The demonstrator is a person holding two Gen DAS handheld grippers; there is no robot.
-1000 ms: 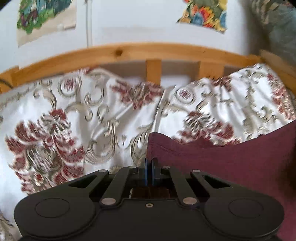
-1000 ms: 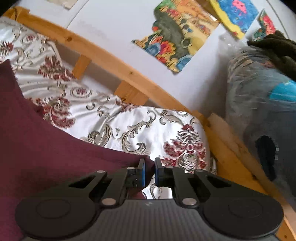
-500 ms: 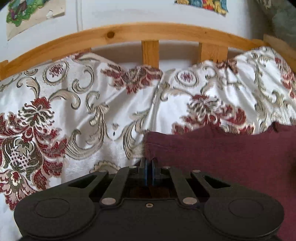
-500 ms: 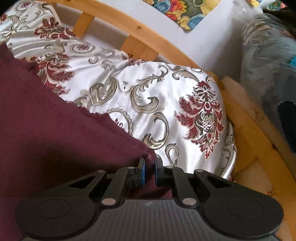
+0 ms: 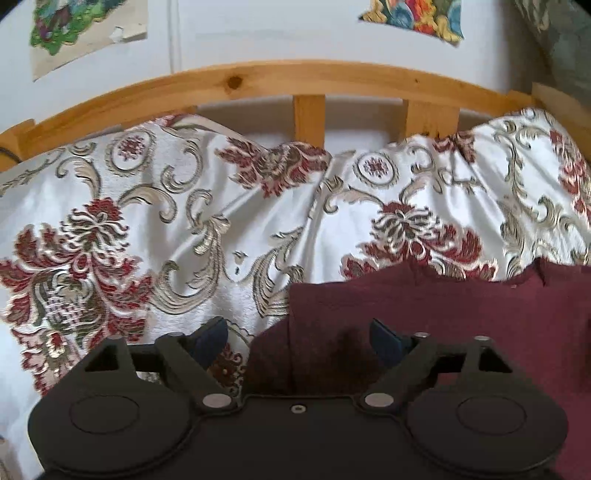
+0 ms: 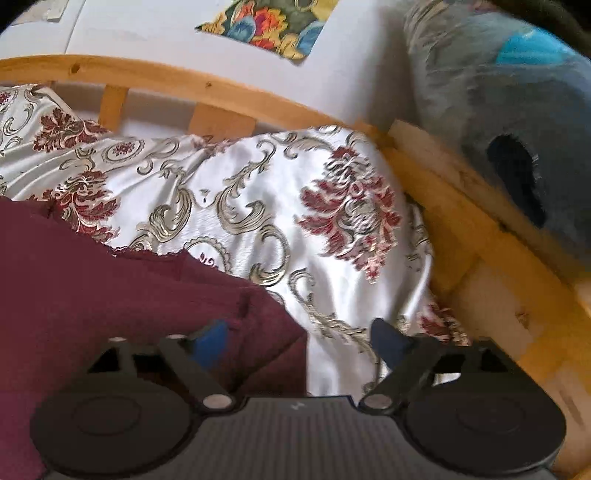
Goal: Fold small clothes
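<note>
The garment (image 5: 461, 314), a maroon knit piece, lies flat on the bedspread (image 5: 147, 229), its left corner in front of the left gripper (image 5: 298, 338) and its right corner in front of the right gripper (image 6: 299, 338). Both grippers stand wide apart and hold nothing. In the left view the garment's corner sits between the spread fingers, with the right finger over the cloth and the left finger over the bedspread. In the right view it is mirrored: the left finger is over the maroon cloth, the right one over the bedspread.

The bedspread is white satin with red flowers and gold scrolls, rumpled into folds. Behind it runs the wooden rail (image 5: 295, 79) with upright slats. Only the left view shows a green paper picture (image 5: 77, 29) on the wall; both show a bright floral one (image 6: 269, 22). Only the right view shows the rail's corner and a grey-blue bundle (image 6: 517, 110) beyond it.
</note>
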